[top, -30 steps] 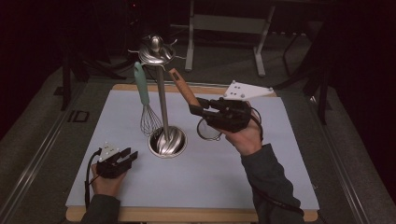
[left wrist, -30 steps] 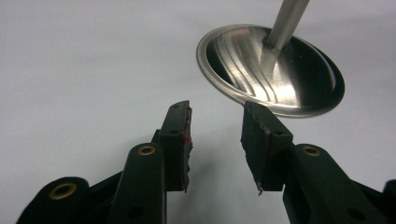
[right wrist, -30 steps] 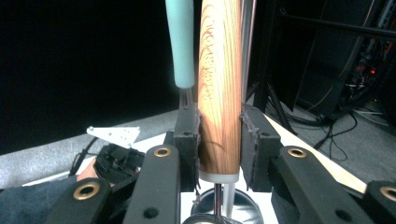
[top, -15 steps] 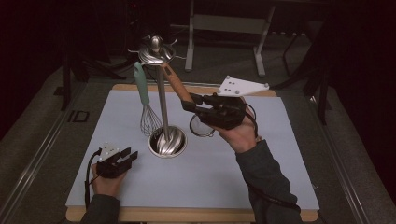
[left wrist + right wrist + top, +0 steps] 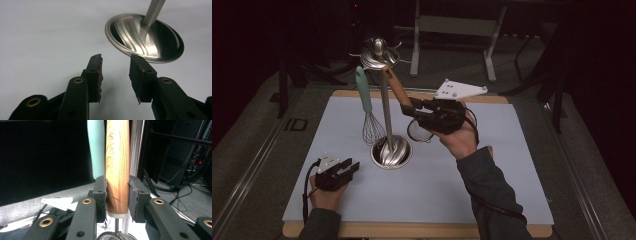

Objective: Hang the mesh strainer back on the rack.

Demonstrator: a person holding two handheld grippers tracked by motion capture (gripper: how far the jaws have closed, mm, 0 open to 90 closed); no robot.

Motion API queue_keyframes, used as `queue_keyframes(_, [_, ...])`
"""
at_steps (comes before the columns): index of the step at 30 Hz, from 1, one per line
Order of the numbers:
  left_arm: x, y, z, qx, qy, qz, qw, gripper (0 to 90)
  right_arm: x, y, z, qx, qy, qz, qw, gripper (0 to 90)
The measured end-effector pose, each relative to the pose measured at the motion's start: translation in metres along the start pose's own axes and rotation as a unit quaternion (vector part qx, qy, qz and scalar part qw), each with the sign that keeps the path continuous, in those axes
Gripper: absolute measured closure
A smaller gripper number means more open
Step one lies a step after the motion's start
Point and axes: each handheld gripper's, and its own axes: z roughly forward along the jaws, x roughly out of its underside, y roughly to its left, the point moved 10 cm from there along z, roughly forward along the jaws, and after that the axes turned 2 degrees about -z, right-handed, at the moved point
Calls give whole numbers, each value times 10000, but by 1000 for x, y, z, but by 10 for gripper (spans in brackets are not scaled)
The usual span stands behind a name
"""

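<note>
Raised toward frame centre, right gripper (image 5: 414,111) clamps the strainer (image 5: 398,95) handle, next hooking it on the stand (image 5: 384,107); left gripper (image 5: 343,167) rests open.

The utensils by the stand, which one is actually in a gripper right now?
The wooden-handled strainer, clamped in the right gripper. The mint-handled whisk hangs free on the steel stand.

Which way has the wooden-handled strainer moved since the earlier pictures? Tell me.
Yes. The wooden-handled strainer, clamped in the right claw, has risen and tilted toward the stand's pole, its handle tip nearing the top.
</note>
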Motion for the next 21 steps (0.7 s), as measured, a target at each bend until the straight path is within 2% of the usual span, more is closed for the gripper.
queue_keyframes(4, [0,0,0,4,-9,7,10000,622,6,-1,13,39,158,-42,9999,701])
queue_keyframes(12, [0,0,0,5,-11,8,10000,622,8,-2,23,67,353,-140,9993,698])
queue_keyframes(21, [0,0,0,8,-14,5,10000,622,9,-3,31,130,408,-144,9990,670])
